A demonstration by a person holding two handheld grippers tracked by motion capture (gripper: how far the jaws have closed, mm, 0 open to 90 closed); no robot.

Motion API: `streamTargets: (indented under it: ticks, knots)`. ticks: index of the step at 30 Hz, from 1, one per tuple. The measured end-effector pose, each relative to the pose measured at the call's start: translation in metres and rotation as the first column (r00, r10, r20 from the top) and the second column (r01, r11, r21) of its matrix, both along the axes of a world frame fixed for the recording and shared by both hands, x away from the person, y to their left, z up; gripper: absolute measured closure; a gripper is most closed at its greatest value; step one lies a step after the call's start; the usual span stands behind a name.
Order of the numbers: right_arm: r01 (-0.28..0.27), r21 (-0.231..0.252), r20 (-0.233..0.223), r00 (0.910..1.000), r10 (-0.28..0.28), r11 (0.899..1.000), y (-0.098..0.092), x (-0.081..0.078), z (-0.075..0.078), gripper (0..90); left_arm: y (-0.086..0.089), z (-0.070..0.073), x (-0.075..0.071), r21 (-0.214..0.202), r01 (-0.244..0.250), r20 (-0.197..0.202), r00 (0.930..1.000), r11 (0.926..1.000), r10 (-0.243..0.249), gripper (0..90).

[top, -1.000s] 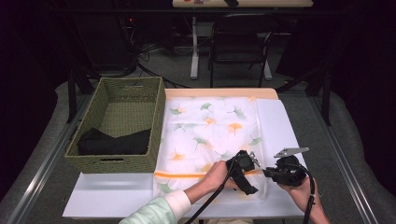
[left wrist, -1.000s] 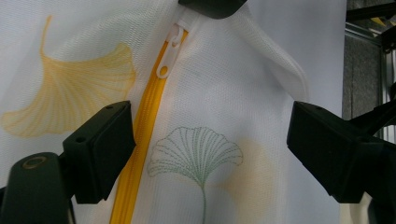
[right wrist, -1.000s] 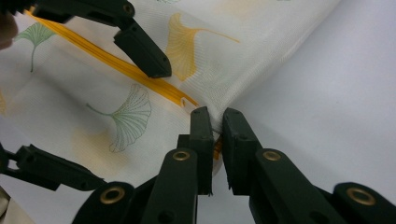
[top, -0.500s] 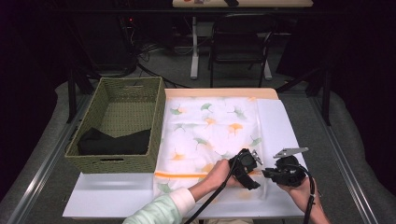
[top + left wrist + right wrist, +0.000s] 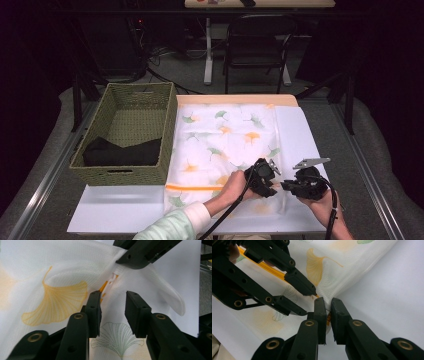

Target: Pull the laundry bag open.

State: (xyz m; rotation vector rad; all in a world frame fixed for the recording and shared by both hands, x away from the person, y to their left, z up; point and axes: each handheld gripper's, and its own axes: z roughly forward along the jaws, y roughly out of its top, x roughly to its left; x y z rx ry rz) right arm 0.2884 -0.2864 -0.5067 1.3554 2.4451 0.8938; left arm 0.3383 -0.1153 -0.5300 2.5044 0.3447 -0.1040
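A white mesh bag point(image 5: 225, 140) printed with ginkgo leaves lies flat on the white board point(image 5: 300, 135). An orange zipper point(image 5: 269, 271) runs along its near edge. My right gripper point(image 5: 328, 302) is shut on the bag's near right corner and lifts the fabric into a ridge. My left gripper point(image 5: 112, 296) points at that same corner, and its jaws have just been closing. They still stand apart astride the mesh and the zipper line, and the pads are not pressing. The white zipper pull point(image 5: 113, 278) sits just past its tips. In the high view the left gripper point(image 5: 270, 187) and the right gripper point(image 5: 287, 186) meet tip to tip.
A green woven basket point(image 5: 130, 135) stands left of the bag, with a folded black cloth point(image 5: 120, 152) inside. Bare white board lies right of the bag and along the front. A black chair point(image 5: 257, 50) stands beyond the table.
The left gripper's jaws have drawn closer together at the bag's corner. Both hands and the bag stay where they were.
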Motion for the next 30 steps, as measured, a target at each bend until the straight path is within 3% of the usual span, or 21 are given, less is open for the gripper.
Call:
streamTargets:
  ticks: [7, 14, 17, 25, 30]
  knots:
    - [-0.002, 0.007, 0.001, 1.0, 0.002, 1.0, 0.0, -0.001, 0.001, 83.4, -0.002, -0.002, 0.0, 0.004, -0.004, 0.013, 0.9999, 1.0, 0.004, 72.1]
    - [0.0, 0.014, 0.008, 1.0, 0.0, 1.0, 0.0, -0.001, 0.002, 83.4, -0.001, -0.005, 0.0, -0.054, -0.06, 0.008, 0.9981, 0.9968, 0.061, 83.3]
    - [0.001, 0.013, 0.006, 1.0, -0.001, 1.0, 0.0, -0.001, 0.002, 83.4, -0.002, -0.006, -0.002, -0.069, -0.057, 0.011, 0.9983, 0.996, 0.058, 88.0]
    - [0.002, 0.013, 0.014, 0.9999, -0.003, 1.0, 0.001, -0.002, 0.001, 83.4, -0.001, -0.007, -0.003, -0.097, -0.064, 0.012, 0.9978, 0.9933, 0.065, 84.8]
    - [0.001, 0.006, 0.011, 0.9999, -0.001, 1.0, 0.001, -0.002, 0.001, 83.5, -0.001, -0.01, -0.004, -0.109, -0.086, 0.002, 0.9963, 0.9904, 0.086, 88.8]
